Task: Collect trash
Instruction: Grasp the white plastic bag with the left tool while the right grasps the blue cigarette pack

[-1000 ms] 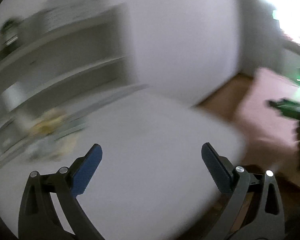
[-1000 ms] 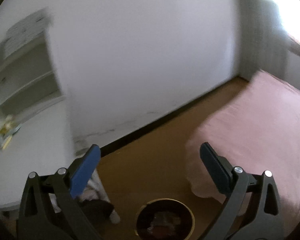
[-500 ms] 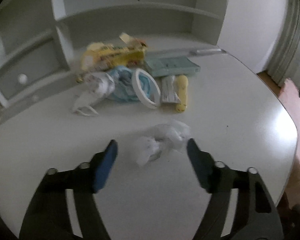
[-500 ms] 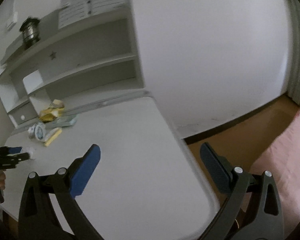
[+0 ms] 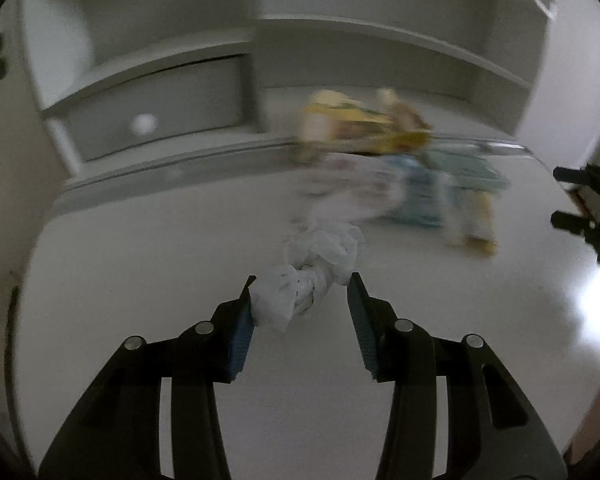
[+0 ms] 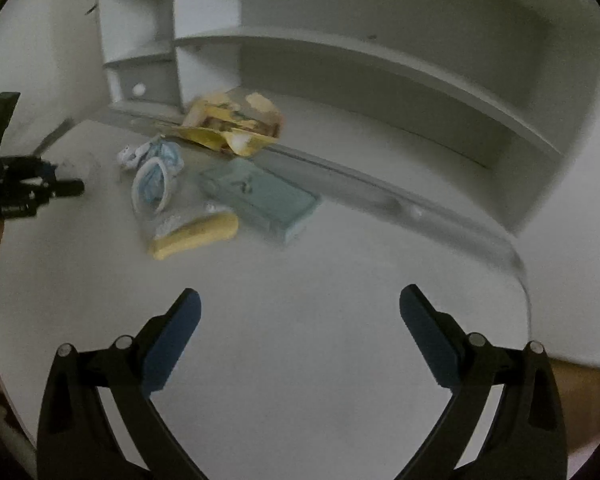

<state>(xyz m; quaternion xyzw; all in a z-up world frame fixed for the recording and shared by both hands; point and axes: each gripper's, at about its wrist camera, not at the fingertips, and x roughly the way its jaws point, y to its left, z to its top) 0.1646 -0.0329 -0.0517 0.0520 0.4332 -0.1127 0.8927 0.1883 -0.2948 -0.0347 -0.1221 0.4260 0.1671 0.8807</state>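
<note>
Left gripper (image 5: 302, 300) — jaws just closing, crumpled wrapper (image 5: 312, 268) between the fingers, right one not yet touching; right gripper (image 6: 300, 320) — spread wide, empty; trash pile (image 6: 204, 168) ahead-left on desk (image 6: 300, 360).

The left gripper (image 5: 302, 298) tilts down over the tabletop (image 5: 140, 264), its jaws half-closed after just narrowing, a crumpled white wrapper (image 5: 300, 280) between them touching the left pad; whether the right pad presses it is unclear. The right gripper (image 6: 300, 320) tilts down near the tabletop's right edge, jaws spread wide with nothing between them
</note>
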